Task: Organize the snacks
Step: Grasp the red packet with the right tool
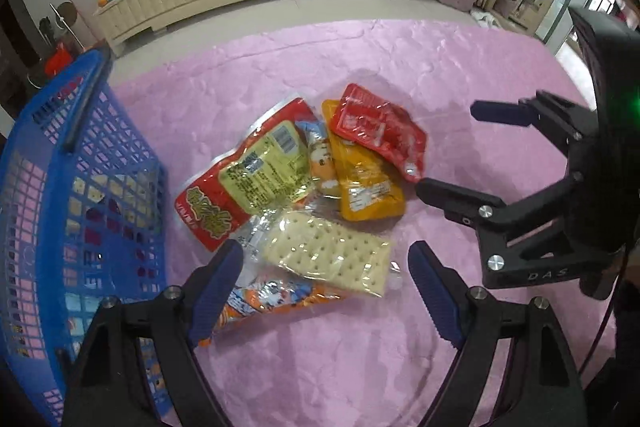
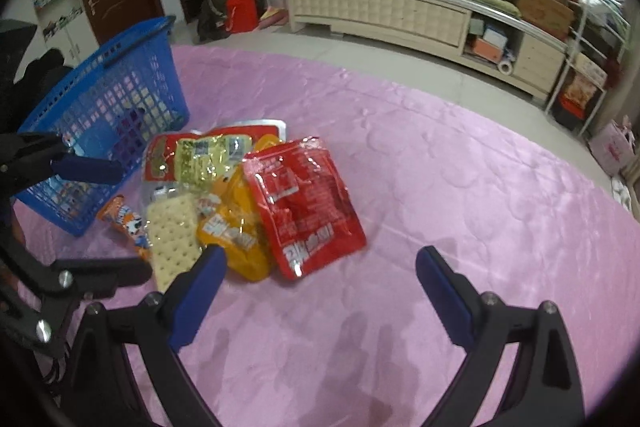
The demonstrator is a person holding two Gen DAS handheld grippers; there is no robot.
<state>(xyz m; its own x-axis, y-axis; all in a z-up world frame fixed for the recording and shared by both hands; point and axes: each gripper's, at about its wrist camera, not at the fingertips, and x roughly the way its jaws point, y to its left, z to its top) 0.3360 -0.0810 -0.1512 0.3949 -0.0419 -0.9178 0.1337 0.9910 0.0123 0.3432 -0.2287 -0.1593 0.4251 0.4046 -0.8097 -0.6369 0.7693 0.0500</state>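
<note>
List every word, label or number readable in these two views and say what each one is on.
"DAS": on the black body of the right claw, seen from the left wrist view.
Large red-and-yellow packet: bold yellow characters and a barcode, too blurred to read.
Red pouch: white characters and fine print, unreadable.
Yellow pouch: white label, too small.
Orange cartoon wrapper: lettering blurred.
Cracker pack: no text visible.

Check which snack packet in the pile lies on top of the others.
The glossy red foil pouch: it overlaps the yellow pouch; nothing covers it.
</note>
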